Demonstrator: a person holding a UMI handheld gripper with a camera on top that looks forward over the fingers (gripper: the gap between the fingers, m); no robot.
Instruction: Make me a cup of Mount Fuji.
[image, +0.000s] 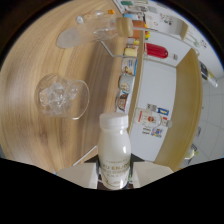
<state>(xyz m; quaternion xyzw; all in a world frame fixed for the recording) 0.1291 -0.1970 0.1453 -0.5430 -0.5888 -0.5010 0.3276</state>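
A white milk bottle (114, 145) with a white cap and a pale label stands between my fingers, and my gripper (114, 174) is shut on its lower body. The whole view is tilted. Beyond the bottle to the left, a clear glass (62, 96) holding ice cubes stands on the wooden table (35, 55). Farther off on the same table is an empty clear glass vessel (75, 36), with another clear glass item (106, 27) beside it.
A rack (127, 70) of small cans and bottles runs along the table's far side, including a red container (157, 50). Behind it are a white wall panel (160, 85) with stickers and a wooden frame (192, 100).
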